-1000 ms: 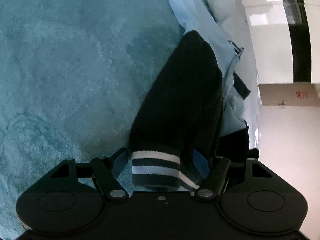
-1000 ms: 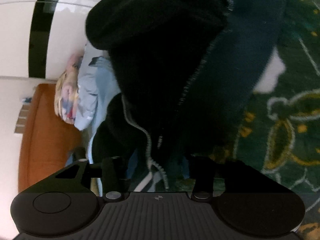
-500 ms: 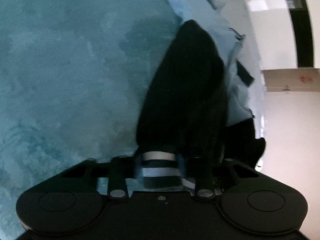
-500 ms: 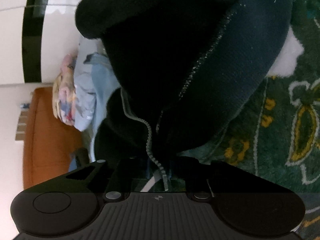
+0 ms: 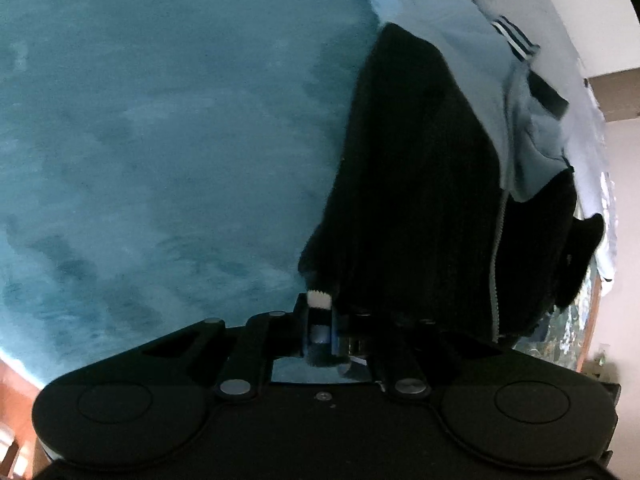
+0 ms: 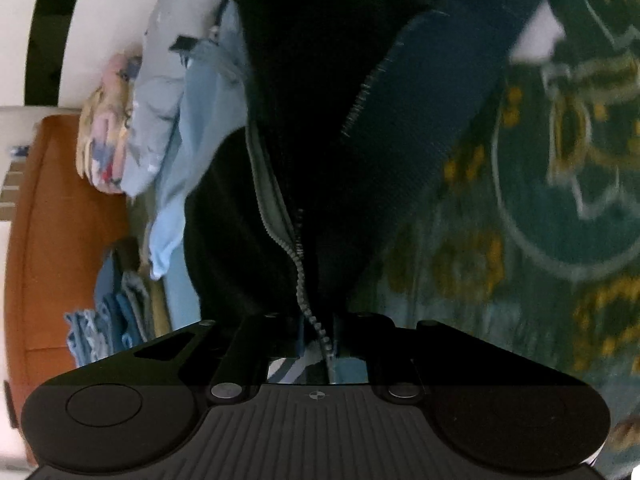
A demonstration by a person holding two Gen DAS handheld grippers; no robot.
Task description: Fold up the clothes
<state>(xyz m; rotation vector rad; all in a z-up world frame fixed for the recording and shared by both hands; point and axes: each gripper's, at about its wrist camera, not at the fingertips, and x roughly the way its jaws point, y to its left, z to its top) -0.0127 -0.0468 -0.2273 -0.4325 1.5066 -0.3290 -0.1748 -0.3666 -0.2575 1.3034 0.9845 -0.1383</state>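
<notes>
Both tongs have just been closing and now clamp a black zip-up knit jacket point(image 5: 420, 184), the step in hand being, by the look of it, the first lift of the garment before a fold. In the left wrist view a plush teal blanket point(image 5: 160, 140) with a soft, brushed nap fills the field from nine to twelve o'clock; at six o'clock the left tongs point(image 5: 320, 322) pinch the jacket's striped ribbed cuff point(image 5: 319, 300), a white band of it showing just above the pads, while the dark sleeve runs away toward one o'clock, over a pale blue garment point(image 5: 440, 8) lying rumpled at the frame's upper right. In the right wrist view an orange cushioned seat point(image 6: 48, 220) curves along nine o'clock, with a loose heap of pale blue and printed clothes point(image 6: 160, 120) beside it; at six o'clock the right tongs point(image 6: 320, 332) grip the jacket's front edge right at its grey toothed zipper point(image 6: 280, 224), and the heavy, matte knit hangs up toward twelve o'clock. A dark green patterned rug point(image 6: 540, 200) with yellow motifs lies blurred from two to five o'clock. The next move likely calls for raising and spreading both grips apart so the limp fabric falls straight, zipper untwisted, before it is laid flat.
</notes>
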